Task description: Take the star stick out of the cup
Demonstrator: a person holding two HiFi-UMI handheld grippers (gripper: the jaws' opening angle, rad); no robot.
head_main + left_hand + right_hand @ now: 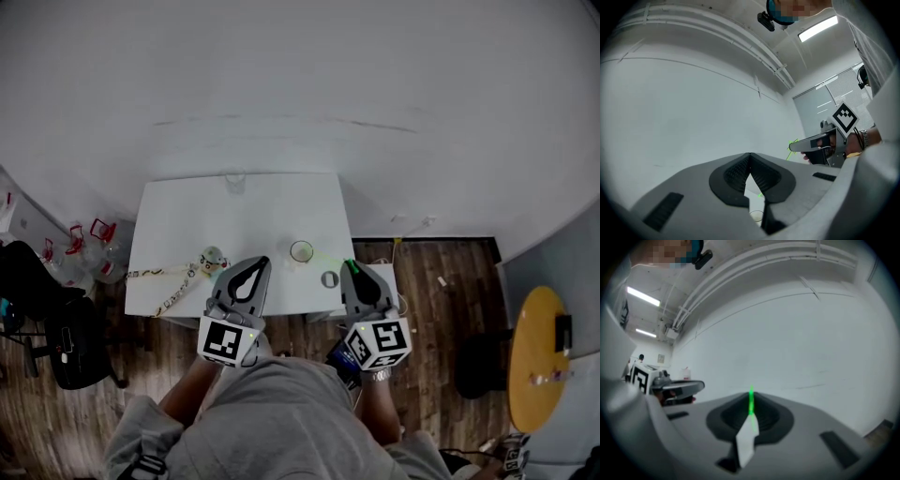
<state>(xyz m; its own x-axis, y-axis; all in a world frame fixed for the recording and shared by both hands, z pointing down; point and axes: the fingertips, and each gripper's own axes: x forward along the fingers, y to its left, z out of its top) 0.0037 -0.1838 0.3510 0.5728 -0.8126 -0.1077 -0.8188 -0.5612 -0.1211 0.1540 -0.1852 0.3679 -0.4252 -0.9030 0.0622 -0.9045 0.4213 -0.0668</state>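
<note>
A thin green star stick [330, 261] slants from the tip of my right gripper [350, 267] towards the white cup [301, 251] on the white table [187, 216]. In the right gripper view the jaws are shut on the green stick [751, 404]. From the left gripper view, the star [792, 143] sits at the right gripper's tip [799, 146]. The stick's lower part [760, 194] shows above the cup rim [756, 215]; whether its end is inside the cup I cannot tell. My left gripper [262, 262] hangs left of the cup, shut with nothing in it.
A small round ring [329, 278] lies near the table's front right corner. A little ball-like toy [213, 256] with a patterned ribbon [164, 277] lies at front left. A clear cup [234, 181] stands at the far edge. Water jugs [94, 248] and a black chair [56, 323] are left.
</note>
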